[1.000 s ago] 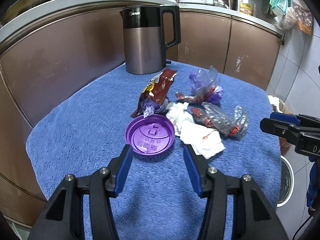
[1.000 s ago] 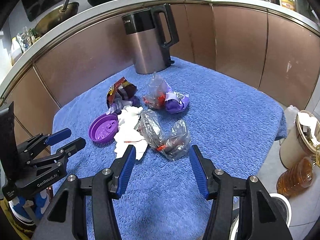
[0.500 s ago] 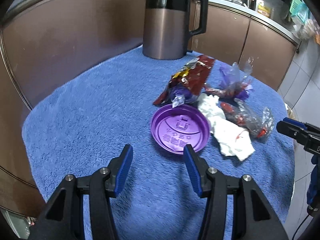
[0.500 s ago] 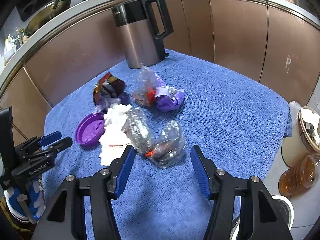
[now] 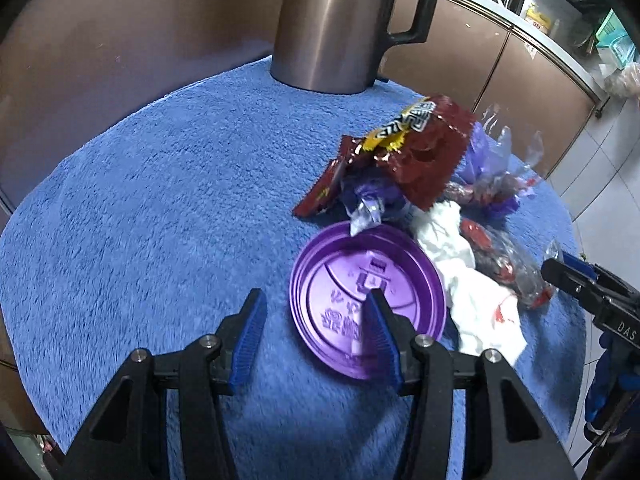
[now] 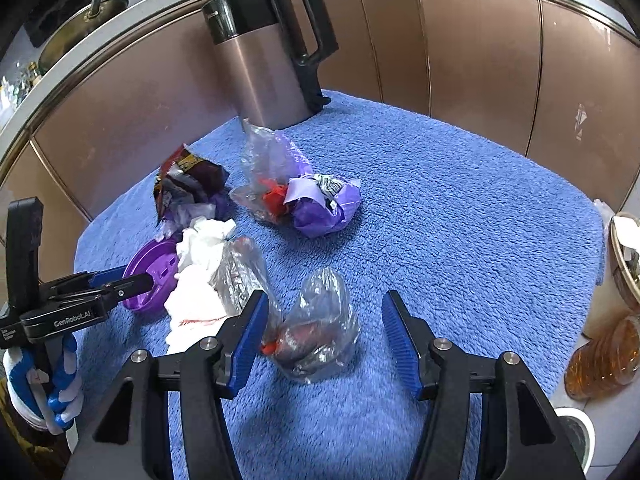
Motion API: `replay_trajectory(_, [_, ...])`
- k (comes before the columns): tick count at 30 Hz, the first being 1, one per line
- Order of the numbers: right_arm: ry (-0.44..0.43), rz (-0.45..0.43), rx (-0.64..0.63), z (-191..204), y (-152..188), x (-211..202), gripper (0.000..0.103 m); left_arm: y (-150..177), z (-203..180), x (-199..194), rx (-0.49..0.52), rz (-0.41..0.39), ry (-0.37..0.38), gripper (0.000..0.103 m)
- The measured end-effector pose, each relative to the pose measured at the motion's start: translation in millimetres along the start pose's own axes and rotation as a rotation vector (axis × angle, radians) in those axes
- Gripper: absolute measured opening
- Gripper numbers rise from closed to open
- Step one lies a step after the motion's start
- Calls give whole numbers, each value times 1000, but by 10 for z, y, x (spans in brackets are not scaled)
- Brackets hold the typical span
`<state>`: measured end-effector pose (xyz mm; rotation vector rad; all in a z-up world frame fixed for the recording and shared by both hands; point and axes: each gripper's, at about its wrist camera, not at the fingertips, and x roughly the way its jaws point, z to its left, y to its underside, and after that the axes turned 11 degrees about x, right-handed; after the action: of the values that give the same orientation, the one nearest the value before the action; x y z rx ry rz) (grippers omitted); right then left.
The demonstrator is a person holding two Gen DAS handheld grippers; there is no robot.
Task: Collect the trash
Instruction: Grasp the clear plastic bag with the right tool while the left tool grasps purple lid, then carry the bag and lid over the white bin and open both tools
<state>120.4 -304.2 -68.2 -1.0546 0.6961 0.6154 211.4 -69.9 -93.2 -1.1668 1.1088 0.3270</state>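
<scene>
Trash lies piled on a blue towel. My left gripper hangs low over the left rim of a purple plastic lid. Its jaws are closing, its right finger is above the lid, and its pads are not pressing on the lid. The lid also shows in the right wrist view, by the left gripper. My right gripper is open astride a crumpled clear bag with red inside. A white tissue, a red snack wrapper and a purple wrapper bundle lie close by.
A steel kettle with a black handle stands at the towel's far edge against brown cabinets. A lined bin and an amber jar sit off the towel's right edge. A gloved hand holds the left gripper.
Both grippers have come forward and down toward the trash. The left one now reaches the purple lid with its jaws a little narrower; the right one now straddles the clear bag.
</scene>
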Motion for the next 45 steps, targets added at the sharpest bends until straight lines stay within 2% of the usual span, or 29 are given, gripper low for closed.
replay_trajectory(3, [-9,12,4,-31,18,37,50,-32,-11,14,5,-2,7,29])
replay_trajectory(4, [-17,15,3,-43,37,35,44,-39,-10,25,2,-2,13,20])
replay_trajectory(6, [-25,18,3,-55,67,31,31,-22,7,28,-18,-10,13,11])
replay_trajectory(7, [-33,20,3,-68,90,14,20,4,28,2,-31,-16,19,5])
replay_trajectory(8, [-36,19,0,-71,110,-8,11,27,49,-25,-45,-21,31,4])
replay_trajectory(11, [-46,-10,-11,-61,147,-131,6,86,51,-130,-64,-42,26,4])
replay_trajectory(22, [-125,-147,-69,245,215,-869,4,242,32,-781,-91,-139,-18,4])
replay_trajectory(27, [-143,-200,-86,315,295,-1204,4,287,-120,-1187,-54,-197,-33,4])
replay_trajectory(31, [-136,-253,-65,190,402,-1542,4,306,-342,-1482,-14,-239,-15,4])
replay_trajectory(38, [-35,-341,10,-328,627,-2125,4,157,-1084,-1642,118,-262,81,4])
replay_trajectory(45, [157,-367,206,-1319,996,-2401,4,24,-2339,-1372,359,-204,203,4])
